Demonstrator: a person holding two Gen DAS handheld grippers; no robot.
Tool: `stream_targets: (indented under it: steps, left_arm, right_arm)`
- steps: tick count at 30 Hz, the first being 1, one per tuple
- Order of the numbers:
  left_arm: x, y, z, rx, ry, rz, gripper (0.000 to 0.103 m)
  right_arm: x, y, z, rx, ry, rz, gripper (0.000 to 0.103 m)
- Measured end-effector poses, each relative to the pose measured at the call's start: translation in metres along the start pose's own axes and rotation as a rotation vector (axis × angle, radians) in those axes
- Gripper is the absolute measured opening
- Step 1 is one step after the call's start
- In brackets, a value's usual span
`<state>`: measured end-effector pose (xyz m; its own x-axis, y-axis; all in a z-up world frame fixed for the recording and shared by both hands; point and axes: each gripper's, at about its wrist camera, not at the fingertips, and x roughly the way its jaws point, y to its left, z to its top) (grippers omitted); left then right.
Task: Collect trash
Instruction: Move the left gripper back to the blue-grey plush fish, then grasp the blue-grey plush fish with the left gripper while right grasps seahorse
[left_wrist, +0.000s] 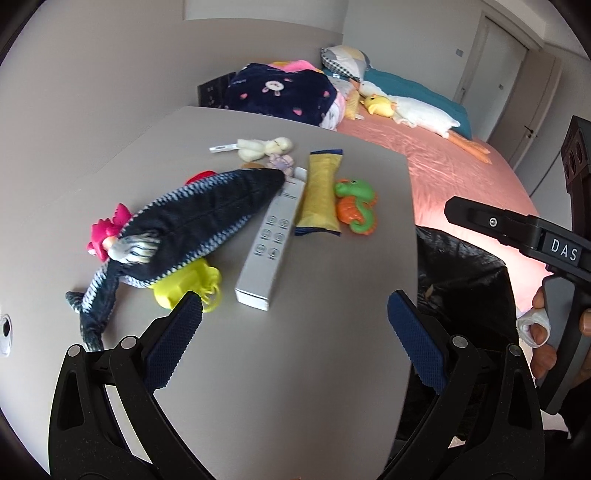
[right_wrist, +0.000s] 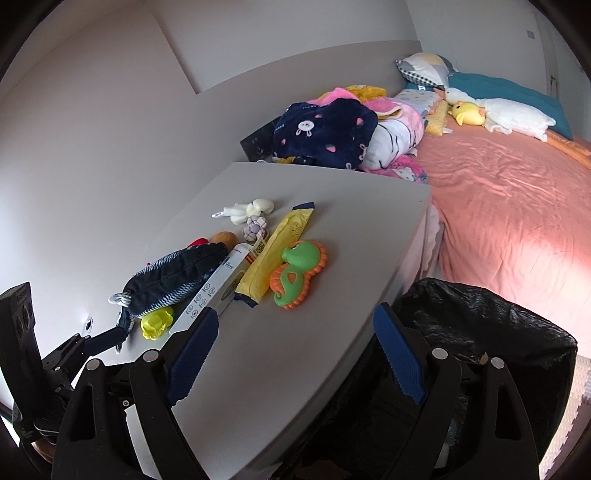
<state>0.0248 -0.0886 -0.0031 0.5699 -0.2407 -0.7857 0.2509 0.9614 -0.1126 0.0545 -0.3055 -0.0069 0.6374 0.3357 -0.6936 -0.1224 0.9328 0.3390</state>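
Both hand-held grippers, left (left_wrist: 294, 314) and right (right_wrist: 295, 332), are hanging open and empty above the bench (right_wrist: 332, 206). The yellow wrapper (right_wrist: 275, 254) and white box (left_wrist: 271, 242), probably the trash, are lying among toys; pinching one across its narrow sides looks safest. The black bin bag (right_wrist: 480, 317) is gaping beside the bench, contents hidden.

My left wrist camera looks steeply down along my left gripper (left_wrist: 295, 317) at the grey table (left_wrist: 280, 369), close above its near edge. My right wrist camera peers past my right gripper (right_wrist: 293, 354) from further right, over the black bin bag (right_wrist: 487, 317) at lower right. Both share the tabletop clutter, the bag and the pink bed (right_wrist: 509, 206).
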Motion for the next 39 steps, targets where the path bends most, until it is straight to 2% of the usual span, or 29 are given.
stream_targets:
  steps: [12,21,29,33,35,37,39]
  left_arm:
    - [0.018,0.04,0.027,0.014,-0.008,0.065,0.097]
    - [0.033,0.065,0.045,0.003,-0.013,0.115,0.097]
    - [0.035,0.076,0.055,0.029,-0.027,0.147,0.097]
    - [0.043,0.082,0.058,0.045,-0.017,0.175,0.097]
    - [0.049,0.085,0.061,0.052,-0.01,0.189,0.097]
    - [0.058,0.089,0.064,0.068,-0.002,0.212,0.097]
    - [0.069,0.093,0.067,0.086,0.018,0.239,0.097]
  right_arm:
    - [0.051,0.007,0.017,0.066,0.062,-0.018,0.086]
    - [0.088,0.008,0.027,0.097,0.094,-0.103,0.086]
    - [0.115,0.012,0.03,0.089,0.126,-0.15,0.068]
    - [0.121,0.015,0.029,0.068,0.132,-0.162,0.053]
    - [0.122,0.016,0.029,0.057,0.131,-0.166,0.049]
    - [0.123,0.015,0.03,0.056,0.132,-0.148,0.041]
    - [0.124,0.016,0.031,0.056,0.134,-0.148,0.041]
